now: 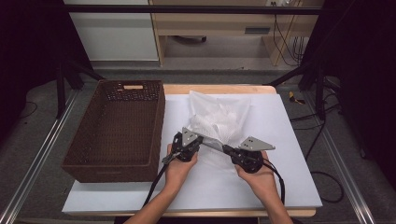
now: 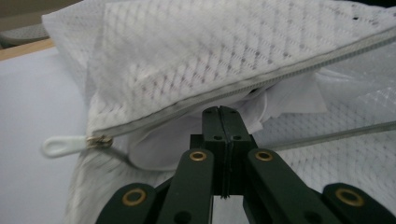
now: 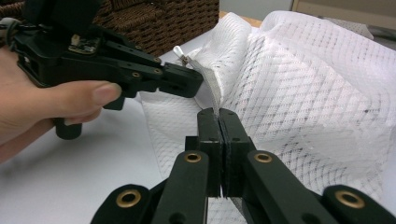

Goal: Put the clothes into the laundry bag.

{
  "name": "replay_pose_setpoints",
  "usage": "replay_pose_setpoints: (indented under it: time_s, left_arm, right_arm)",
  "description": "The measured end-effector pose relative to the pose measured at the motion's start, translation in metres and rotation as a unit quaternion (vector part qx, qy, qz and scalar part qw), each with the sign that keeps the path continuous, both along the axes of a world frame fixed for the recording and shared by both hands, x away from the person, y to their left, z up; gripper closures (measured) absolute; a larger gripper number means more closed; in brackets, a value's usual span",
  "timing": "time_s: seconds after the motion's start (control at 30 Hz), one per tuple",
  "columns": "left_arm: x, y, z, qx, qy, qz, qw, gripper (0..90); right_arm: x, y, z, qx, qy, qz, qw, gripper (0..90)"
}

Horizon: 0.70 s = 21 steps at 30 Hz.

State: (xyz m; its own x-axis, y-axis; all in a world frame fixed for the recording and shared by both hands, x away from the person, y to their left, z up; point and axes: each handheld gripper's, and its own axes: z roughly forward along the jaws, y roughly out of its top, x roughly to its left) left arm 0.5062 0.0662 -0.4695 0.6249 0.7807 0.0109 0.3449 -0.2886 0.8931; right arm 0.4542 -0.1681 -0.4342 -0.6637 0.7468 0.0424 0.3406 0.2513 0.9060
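I had the white mesh laundry bag (image 1: pixel 219 122) lying on the white table sheet (image 1: pixel 280 186) near the middle of the high view, just right of the brown wicker basket (image 1: pixel 116 133) that took up the left half. My left gripper (image 1: pixel 201 140) sat at centre frame with its jaws pressed together, tips against the bag's lower edge; in the left gripper view they were tucked just under the open zipper (image 2: pixel 233 91), on the white cloth (image 2: pixel 187 135) inside. The zipper pull (image 2: pixel 63 144) hung at the left of that view. My right gripper (image 1: pixel 227 149), just right of centre, was pinched shut on the zipper tape (image 3: pixel 211 88), as its own view showed.
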Motion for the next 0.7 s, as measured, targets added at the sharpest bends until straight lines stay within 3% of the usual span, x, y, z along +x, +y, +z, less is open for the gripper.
replay_pose_setpoints:
  time_s: [0.17, 0.4, 0.7]
  left_arm:
    - [-0.009, 0.006, -0.002, 0.017, 0.001, 0.014, 0.9998, 90.0]
    - [-0.016, 0.011, -0.008, 0.036, 0.017, 0.014, 0.9991, 90.0]
    - [-0.003, 0.013, -0.006, 0.048, 0.023, 0.05, 0.9974, 90.0]
  right_arm:
    - [0.0, -0.001, 0.0, 0.0, -0.001, -0.001, 1.0, 89.6]
    - [0.0, -0.001, 0.001, 0.003, -0.001, -0.001, 1.0, 89.6]
    - [0.0, -0.001, 0.001, 0.005, 0.001, -0.001, 1.0, 89.6]
